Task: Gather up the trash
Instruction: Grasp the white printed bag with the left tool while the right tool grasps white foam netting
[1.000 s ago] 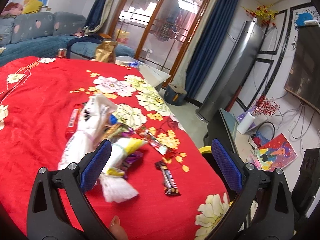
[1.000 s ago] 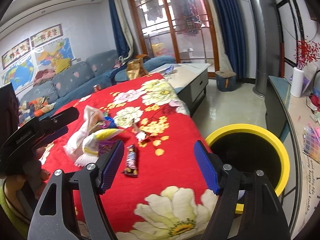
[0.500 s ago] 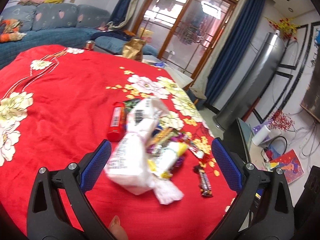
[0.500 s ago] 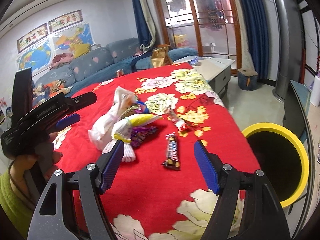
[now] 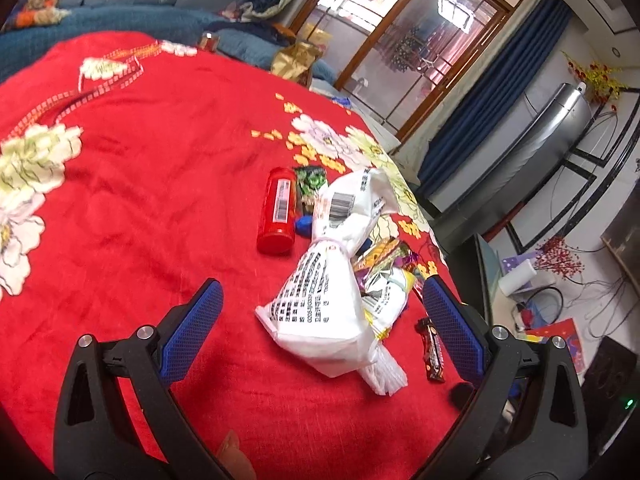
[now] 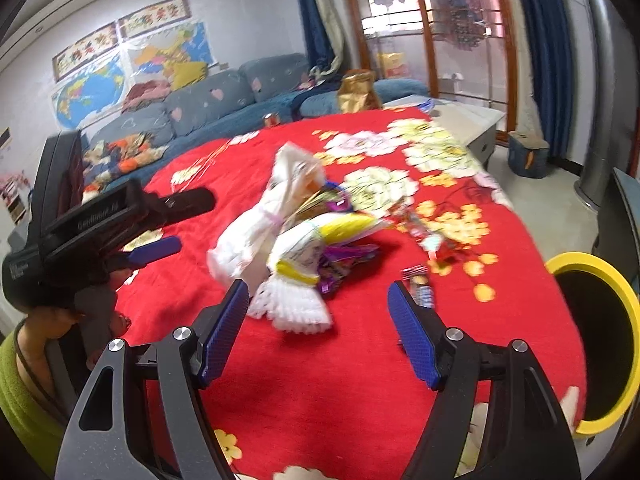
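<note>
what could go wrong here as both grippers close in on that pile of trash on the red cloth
1. Both open grippers, left and right, face the same white bag, so they may collide or tug it apart.
2. The wrappers lie tangled under the bag; lifting it could scatter them.
3. The chocolate bar lies near the table edge, close to the left gripper's finger; a nudge might knock it to the floor rather than into the yellow-rimmed bin.

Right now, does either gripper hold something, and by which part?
Nothing is held. The left gripper and right gripper are both open above the red cloth.
</note>
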`<control>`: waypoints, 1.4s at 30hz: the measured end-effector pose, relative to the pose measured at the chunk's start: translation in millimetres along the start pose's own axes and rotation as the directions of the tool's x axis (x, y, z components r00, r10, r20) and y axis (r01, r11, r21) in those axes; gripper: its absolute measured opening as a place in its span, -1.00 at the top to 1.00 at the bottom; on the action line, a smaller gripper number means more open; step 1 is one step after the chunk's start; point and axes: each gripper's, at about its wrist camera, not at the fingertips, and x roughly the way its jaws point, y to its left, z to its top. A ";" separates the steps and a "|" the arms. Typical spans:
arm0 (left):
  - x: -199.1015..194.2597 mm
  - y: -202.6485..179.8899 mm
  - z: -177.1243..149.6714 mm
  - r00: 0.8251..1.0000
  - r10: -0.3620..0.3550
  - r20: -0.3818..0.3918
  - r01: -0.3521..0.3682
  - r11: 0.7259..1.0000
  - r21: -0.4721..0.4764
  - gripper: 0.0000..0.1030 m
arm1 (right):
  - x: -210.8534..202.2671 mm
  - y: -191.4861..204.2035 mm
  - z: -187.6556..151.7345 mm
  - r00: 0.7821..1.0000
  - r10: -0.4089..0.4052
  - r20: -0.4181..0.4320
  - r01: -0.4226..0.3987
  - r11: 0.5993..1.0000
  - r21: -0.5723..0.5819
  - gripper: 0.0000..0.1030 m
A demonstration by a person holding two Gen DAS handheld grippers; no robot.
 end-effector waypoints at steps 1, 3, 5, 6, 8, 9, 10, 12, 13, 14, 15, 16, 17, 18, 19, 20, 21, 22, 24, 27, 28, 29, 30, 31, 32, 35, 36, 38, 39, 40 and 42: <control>2.2 2.0 -0.3 1.000 -0.007 -0.012 0.007 1.000 -0.011 -0.75 | 4.9 3.0 -1.3 1.000 0.009 -0.013 -0.009 1.000 -0.008 -0.35; 6.9 6.2 -0.3 0.999 -0.022 -0.033 0.021 0.999 -0.030 -0.69 | 14.2 6.4 -3.8 0.999 0.020 -0.040 -0.020 1.000 -0.013 -0.35; 11.5 10.0 -1.3 0.998 -0.031 -0.052 0.029 0.998 -0.048 -0.62 | 22.6 11.2 -6.1 0.998 0.021 -0.063 -0.023 0.999 -0.030 -0.35; 14.9 12.1 -1.7 0.997 -0.042 -0.065 0.038 0.997 -0.060 -0.61 | 26.9 13.5 -7.5 0.997 0.022 -0.073 -0.025 0.999 -0.041 -0.35; 20.5 15.3 -3.7 0.994 -0.058 -0.088 0.051 0.996 -0.080 -0.54 | 35.6 17.5 -10.5 0.996 0.020 -0.093 -0.026 0.998 -0.059 -0.34; 22.6 16.2 -5.4 0.993 -0.066 -0.097 0.057 0.994 -0.089 -0.53 | 39.5 18.5 -11.5 0.995 0.022 -0.099 -0.028 0.998 -0.061 -0.34; 25.0 17.2 -6.7 0.992 -0.074 -0.106 0.064 0.993 -0.095 -0.50 | 42.7 19.1 -12.9 0.994 0.025 -0.104 -0.031 0.998 -0.061 -0.28; 29.3 17.0 -9.3 0.989 -0.080 -0.122 0.068 0.993 -0.097 -0.42 | 49.2 18.9 -14.5 0.992 0.023 -0.120 -0.031 0.998 -0.058 -0.08; 31.0 16.3 -10.3 0.989 -0.079 -0.128 0.067 0.993 -0.096 -0.38 | 51.5 18.2 -15.5 0.992 0.027 -0.127 -0.034 0.998 -0.055 0.08; 32.5 16.9 -11.1 0.987 -0.081 -0.136 0.069 0.993 -0.096 -0.33 | 53.1 16.7 -16.3 0.991 0.031 -0.131 -0.038 0.998 -0.051 0.26; 34.1 16.8 -12.6 0.986 -0.080 -0.144 0.067 0.993 -0.093 -0.30 | 54.0 16.5 -17.2 0.990 0.036 -0.136 -0.043 0.998 -0.047 0.37; 34.9 16.6 -13.8 0.986 -0.076 -0.148 0.063 0.994 -0.089 -0.27 | 53.8 15.7 -18.2 0.990 0.039 -0.139 -0.046 0.998 -0.046 0.56; 35.3 16.5 -15.1 0.986 -0.076 -0.150 0.064 0.994 -0.086 -0.22 | 52.0 15.4 -19.3 0.990 0.040 -0.137 -0.047 0.998 -0.048 0.66; 35.0 16.1 -15.5 0.986 -0.077 -0.150 0.065 0.995 -0.082 -0.18 | 50.0 15.5 -20.1 0.990 0.042 -0.135 -0.049 0.998 -0.050 0.67; 34.2 15.5 -15.6 0.986 -0.075 -0.149 0.065 0.995 -0.076 -0.09 | 47.5 14.7 -20.3 0.990 0.044 -0.131 -0.050 0.998 -0.045 0.69; 33.0 15.3 -15.2 0.986 -0.075 -0.146 0.065 0.995 -0.075 0.02 | 43.0 13.2 -20.4 0.991 0.051 -0.124 -0.056 0.998 -0.033 0.70; 31.6 15.5 -14.9 0.987 -0.076 -0.144 0.066 0.995 -0.074 0.05 | 38.7 11.7 -20.0 0.991 0.059 -0.119 -0.062 0.998 -0.019 0.70; 30.0 14.9 -14.6 0.987 -0.075 -0.141 0.065 0.995 -0.071 0.14 | 34.7 10.7 -18.9 0.991 0.066 -0.113 -0.067 0.998 -0.011 0.70; 26.2 14.1 -12.7 0.989 -0.075 -0.128 0.068 0.996 -0.060 0.18 | 27.9 9.4 -17.2 0.992 0.078 -0.104 -0.079 0.997 -0.006 0.71; 15.0 12.5 -8.1 0.993 -0.083 -0.090 0.078 0.995 -0.056 0.23 | 12.4 9.7 -15.4 0.992 0.100 -0.082 -0.101 0.995 -0.008 0.71; 11.0 11.7 -5.7 0.994 -0.083 -0.076 0.079 0.995 -0.053 0.24 | 7.7 9.6 -14.7 0.991 0.107 -0.077 -0.107 0.994 -0.008 0.71; 7.5 10.3 -3.5 0.994 -0.084 -0.064 0.080 0.996 -0.050 0.24 | 5.2 9.5 -13.9 0.991 0.111 -0.073 -0.112 0.994 -0.006 0.71; 1.9 9.0 -0.5 0.995 -0.085 -0.048 0.083 0.996 -0.044 0.24 | 1.9 9.2 -13.3 0.991 0.116 -0.070 -0.117 0.993 -0.006 0.71; -2.5 7.6 1.8 0.996 -0.085 -0.036 0.084 0.996 -0.039 0.24 | -0.8 8.5 -12.3 0.991 0.120 -0.066 -0.121 0.993 -0.006 0.71; -6.3 6.7 3.5 0.996 -0.086 -0.026 0.085 0.996 -0.036 0.24 | -5.1 8.3 -11.7 0.990 0.125 -0.059 -0.125 0.992 -0.006 0.71; -17.5 5.4 8.2 0.996 -0.089 -0.001 0.089 0.996 -0.032 0.24 | -13.8 9.0 -9.0 0.989 0.138 -0.046 -0.139 0.990 -0.006 0.71; -20.5 5.1 9.7 0.996 -0.091 0.005 0.091 0.995 -0.032 0.24 | -16.3 10.1 -8.3 0.989 0.144 -0.043 -0.144 0.989 -0.009 0.71; -25.8 5.7 11.9 0.996 -0.092 0.014 0.092 0.995 -0.032 0.24 | -22.5 13.2 -7.3 0.987 0.155 -0.036 -0.156 0.988 -0.016 0.72; -26.7 4.8 12.5 0.996 -0.092 0.018 0.093 0.995 -0.032 0.24 | -24.9 14.8 -6.8 0.986 0.161 -0.037 -0.162 0.987 -0.020 0.72; -28.4 4.0 12.8 0.996 -0.092 0.021 0.092 0.995 -0.031 0.24 | -27.4 15.8 -6.5 0.985 0.167 -0.034 -0.168 0.986 -0.022 0.72; -31.1 1.9 13.7 0.995 -0.092 0.026 0.092 0.995 -0.028 0.24 | -31.9 18.6 -6.8 0.984 0.176 -0.030 -0.176 0.984 -0.024 0.72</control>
